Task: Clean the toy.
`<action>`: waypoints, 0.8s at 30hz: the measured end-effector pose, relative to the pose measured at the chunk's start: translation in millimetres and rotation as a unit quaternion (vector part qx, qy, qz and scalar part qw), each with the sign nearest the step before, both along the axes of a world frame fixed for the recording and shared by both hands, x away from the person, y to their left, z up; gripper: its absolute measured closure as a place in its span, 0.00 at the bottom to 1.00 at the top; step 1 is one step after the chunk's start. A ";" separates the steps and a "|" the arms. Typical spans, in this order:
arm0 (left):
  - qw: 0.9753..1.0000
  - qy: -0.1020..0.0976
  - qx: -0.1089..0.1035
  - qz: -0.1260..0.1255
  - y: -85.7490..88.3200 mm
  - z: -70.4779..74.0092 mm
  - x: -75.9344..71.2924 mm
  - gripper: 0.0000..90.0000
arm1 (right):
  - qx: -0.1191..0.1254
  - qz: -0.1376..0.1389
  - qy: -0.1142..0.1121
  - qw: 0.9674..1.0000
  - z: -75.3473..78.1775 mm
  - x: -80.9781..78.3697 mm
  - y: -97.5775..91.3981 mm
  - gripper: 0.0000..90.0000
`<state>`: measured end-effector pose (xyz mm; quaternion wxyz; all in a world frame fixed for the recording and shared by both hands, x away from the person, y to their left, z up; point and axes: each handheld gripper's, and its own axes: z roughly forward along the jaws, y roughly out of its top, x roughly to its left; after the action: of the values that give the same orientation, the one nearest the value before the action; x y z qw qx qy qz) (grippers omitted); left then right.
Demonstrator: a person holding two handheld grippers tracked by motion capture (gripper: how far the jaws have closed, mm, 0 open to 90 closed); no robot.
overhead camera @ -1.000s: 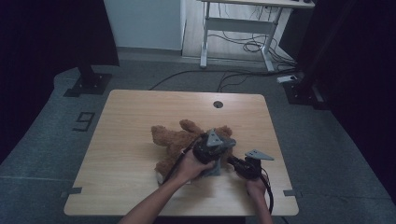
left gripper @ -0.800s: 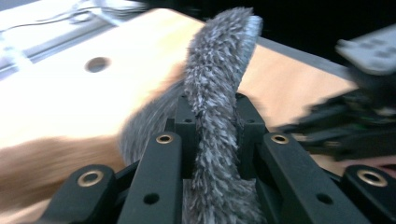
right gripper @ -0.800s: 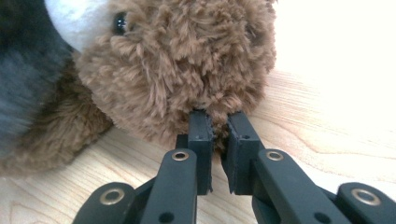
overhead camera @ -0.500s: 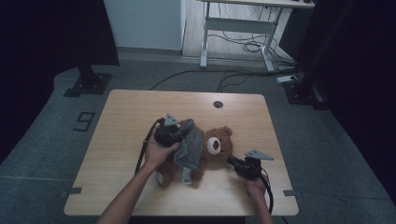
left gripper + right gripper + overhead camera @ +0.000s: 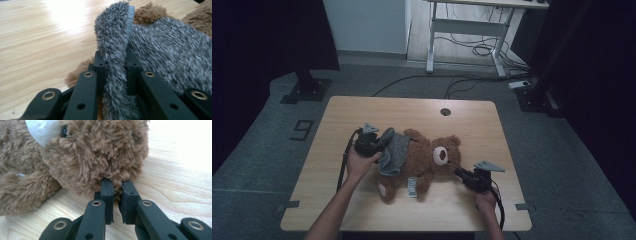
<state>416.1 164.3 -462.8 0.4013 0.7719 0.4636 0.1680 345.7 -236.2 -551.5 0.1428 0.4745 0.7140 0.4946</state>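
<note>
A brown teddy bear [image 5: 424, 161] lies on its back on the wooden table [image 5: 362, 207], head to the right. A grey fuzzy cloth [image 5: 396, 152] is draped over its body. My left gripper [image 5: 381, 143] is at the bear's left side, shut on an upright fold of the grey cloth [image 5: 113, 37], which sits squeezed between the left gripper's [image 5: 115, 60] black jaws. My right gripper [image 5: 460, 173] lies low on the table by the bear's head. It is shut on a tuft of the bear's brown fur [image 5: 100, 152], which the right gripper [image 5: 117, 183] pinches near the ear.
A round cable hole [image 5: 445, 111] sits near the table's far edge. A white label [image 5: 412, 188] hangs from the bear's lower side. On the floor behind stand a white desk frame [image 5: 432, 45], loose cables and black stand bases [image 5: 307, 90].
My left hand has swept leftward from above the bear's head to its body, dragging the grey cloth along and uncovering the face. The right gripper has stayed put on the bear.
</note>
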 end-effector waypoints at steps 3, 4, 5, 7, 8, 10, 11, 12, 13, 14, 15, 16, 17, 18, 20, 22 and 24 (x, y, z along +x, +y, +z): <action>1.000 -0.020 -0.011 -0.009 -6.7 15.8 -3.2 0.85 | -0.003 -0.003 0.001 1.000 0.1 0.1 0.6 0.91; 0.999 -0.027 -0.021 -0.015 -11.2 21.9 -4.8 0.85 | -0.003 -0.004 0.001 1.000 0.1 0.1 0.6 0.91; 0.999 -0.033 -0.025 -0.022 -17.5 27.7 -6.6 0.85 | -0.003 -0.004 0.001 1.000 0.1 0.1 0.6 0.91; 0.998 -0.044 -0.026 -0.041 -33.1 37.2 -10.1 0.85 | -0.003 -0.004 0.000 1.000 0.0 0.2 0.7 0.91; 0.996 -0.051 -0.025 -0.064 -51.6 43.5 -13.6 0.85 | -0.003 -0.005 0.000 1.000 0.0 0.1 0.9 0.91; 0.995 -0.058 -0.023 -0.083 -71.7 47.0 -16.1 0.85 | -0.004 -0.004 0.001 1.000 0.1 0.1 0.6 0.91; 0.995 -0.058 -0.023 -0.083 -71.7 47.0 -16.1 0.84 | -0.004 -0.004 0.001 1.000 0.1 0.1 0.6 0.91; 0.994 -0.058 -0.022 -0.093 -82.0 47.8 -16.4 0.84 | -0.004 -0.004 0.001 1.000 0.1 0.0 0.7 0.91; 0.993 -0.058 -0.020 -0.101 -92.3 48.1 -15.9 0.84 | -0.004 -0.006 0.001 1.000 0.0 -0.4 1.1 0.91; 0.992 -0.055 -0.012 -0.115 -112.2 46.8 -12.6 0.84 | -0.004 -0.006 0.001 1.000 0.0 -0.4 1.1 0.91; 0.992 -0.055 -0.012 -0.115 -112.2 46.8 -12.6 0.85 | -0.004 -0.006 0.001 1.000 0.0 -0.4 1.1 0.91; 0.991 -0.051 -0.009 -0.120 -121.4 45.3 -10.1 0.84 | -0.004 -0.006 0.001 1.000 0.0 -0.5 1.1 0.91; 0.991 -0.038 -0.003 -0.128 -137.8 40.3 -3.7 0.84 | -0.004 -0.006 0.001 1.000 0.0 -0.5 1.1 0.91; 0.991 -0.038 -0.003 -0.128 -137.8 40.3 -3.7 0.84 | -0.004 -0.005 0.001 1.000 0.0 -0.4 0.9 0.91; 0.991 -0.026 0.011 -0.129 -150.1 32.6 2.0 0.84 | -0.004 -0.006 0.001 1.000 0.0 -0.3 0.8 0.91; 0.992 -0.014 0.023 -0.126 -156.3 22.7 5.7 0.84 | -0.003 -0.006 0.000 1.000 -0.1 -0.4 0.5 0.91; 0.992 -0.014 0.024 -0.120 -154.8 16.9 6.3 0.84 | -0.001 -0.006 0.001 1.000 -0.1 -0.4 0.2 0.91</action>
<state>422.4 9.5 -445.8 0.4067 0.8287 0.3578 0.1406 345.3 -236.0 -551.6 0.1457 0.4789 0.7117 0.4928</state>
